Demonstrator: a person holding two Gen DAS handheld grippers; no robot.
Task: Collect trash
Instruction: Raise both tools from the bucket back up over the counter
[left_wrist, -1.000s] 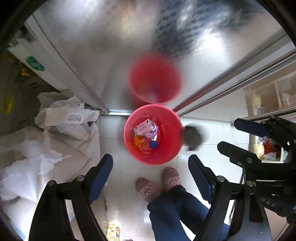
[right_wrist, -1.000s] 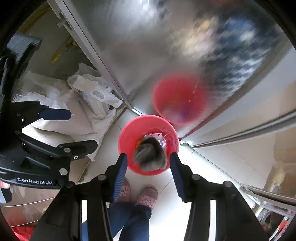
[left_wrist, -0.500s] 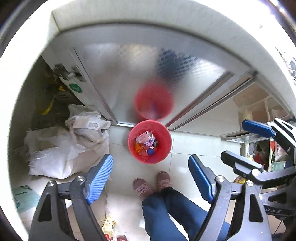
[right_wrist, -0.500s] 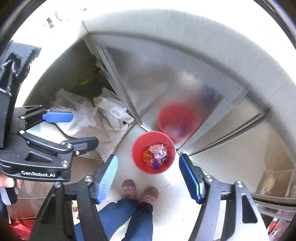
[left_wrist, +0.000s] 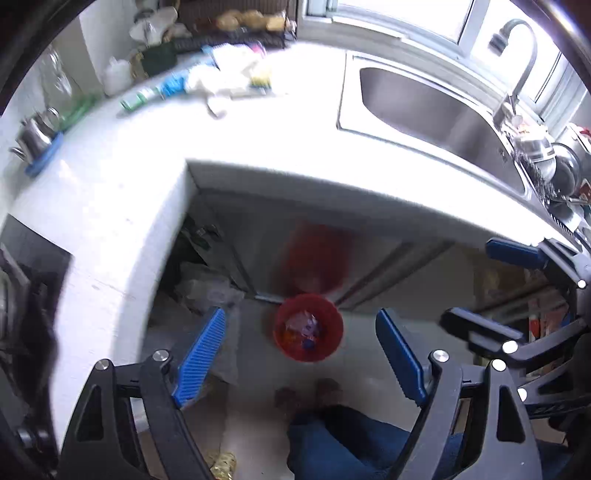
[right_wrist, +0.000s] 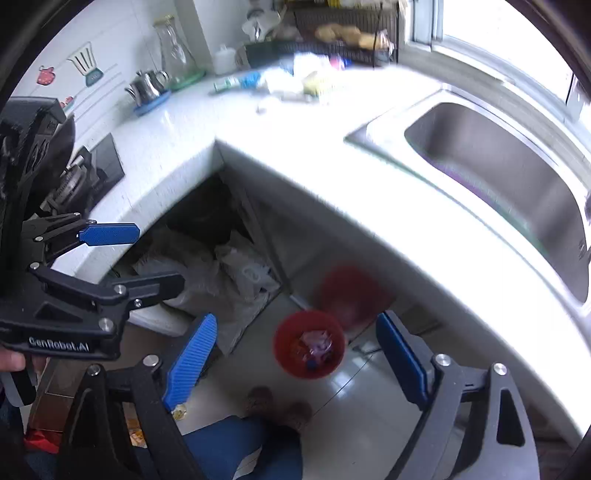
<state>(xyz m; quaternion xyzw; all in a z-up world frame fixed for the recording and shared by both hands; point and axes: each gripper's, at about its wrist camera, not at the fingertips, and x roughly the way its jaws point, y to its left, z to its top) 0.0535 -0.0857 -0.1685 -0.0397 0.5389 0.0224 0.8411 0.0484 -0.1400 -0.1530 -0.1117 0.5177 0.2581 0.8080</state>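
Nearest the cameras, both pairs of tongs pointed steeply down at the floor and neither held anything. The left tongs (left_wrist: 299, 358) stood wide, with only floor showing between their blue pads. The right tongs (right_wrist: 291, 362) were opening, with nothing between them either. In the right view the left tongs appeared again at the left edge, gripped by a hand (right_wrist: 13, 360).

Below them, past the person's trouser legs (left_wrist: 332, 439) and slippers (right_wrist: 277, 404), the red bin (left_wrist: 308, 326) stood on the tiled floor against the steel cupboard door (left_wrist: 369, 258). It framed neatly between the pads in both views but lay well below them, touching neither. Wrappers and other scraps (right_wrist: 314, 345) already lay inside it.

So the drop-off looked finished, and the step in hand seemed to be the return for more rubbish. Farther off, the white table (left_wrist: 258, 125) carried the likely candidates: a loose heap of wrappers and paper (right_wrist: 288, 83) near the wire rack, beside the sink (right_wrist: 498, 173). The next move would call for lifting the tongs level to the table, choosing one piece from that heap, and approaching with the pads still spread.
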